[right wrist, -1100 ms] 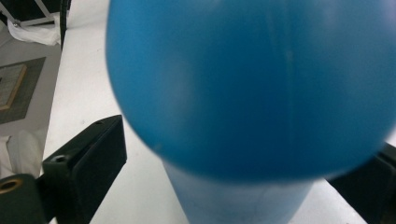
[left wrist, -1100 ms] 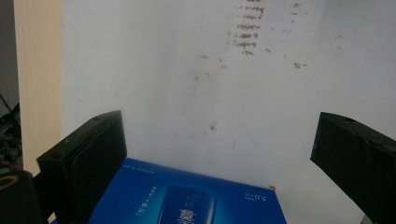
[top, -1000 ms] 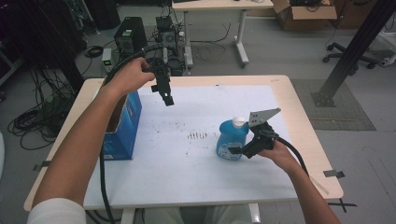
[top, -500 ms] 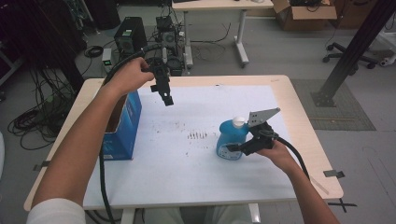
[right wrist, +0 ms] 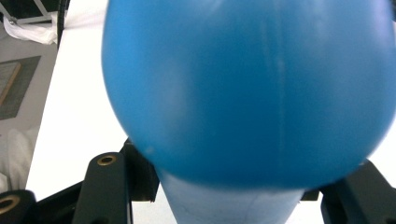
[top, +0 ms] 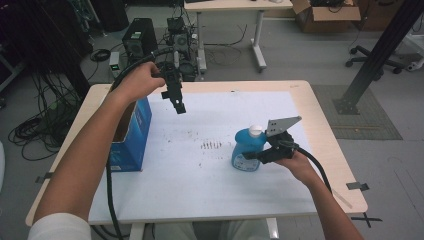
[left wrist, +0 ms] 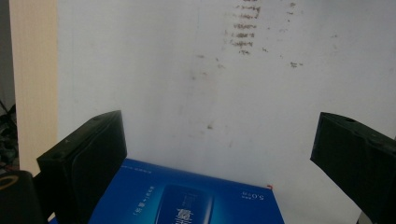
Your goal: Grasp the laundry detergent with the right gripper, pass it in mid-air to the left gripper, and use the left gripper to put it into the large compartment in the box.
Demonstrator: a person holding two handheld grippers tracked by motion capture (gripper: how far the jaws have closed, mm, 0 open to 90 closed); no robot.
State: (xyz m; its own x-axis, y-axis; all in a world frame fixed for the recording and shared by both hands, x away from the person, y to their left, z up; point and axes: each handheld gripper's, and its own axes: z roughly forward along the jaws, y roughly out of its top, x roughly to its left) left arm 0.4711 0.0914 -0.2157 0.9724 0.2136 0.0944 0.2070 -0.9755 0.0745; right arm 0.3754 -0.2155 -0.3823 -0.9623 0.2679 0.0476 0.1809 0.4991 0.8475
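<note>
A blue bottle (top: 246, 150) with a white cap stands upright on the white sheet at the right of the table (top: 215, 185). My right gripper (top: 260, 156) comes at it level from the right. Its jaws have just been closing, and they now press on the bottle's lower part. In the right gripper view the blue bottle (right wrist: 247, 93) bulges between the two jaws of my right gripper (right wrist: 233, 191). My left gripper (top: 177, 102) hangs in the air at the back left, pointing down, open and holding nothing. Below my left gripper (left wrist: 219, 154) lies a blue box (left wrist: 187, 200).
The blue box (top: 131, 135) stands open-topped at the table's left edge, under my left forearm. Dark smudges (top: 212, 145) mark the middle of the sheet. Computer gear and cables (top: 145, 45) sit on the floor behind the table.
The right gripper's jaws have come together onto the blue bottle. Both hands have kept their places.
</note>
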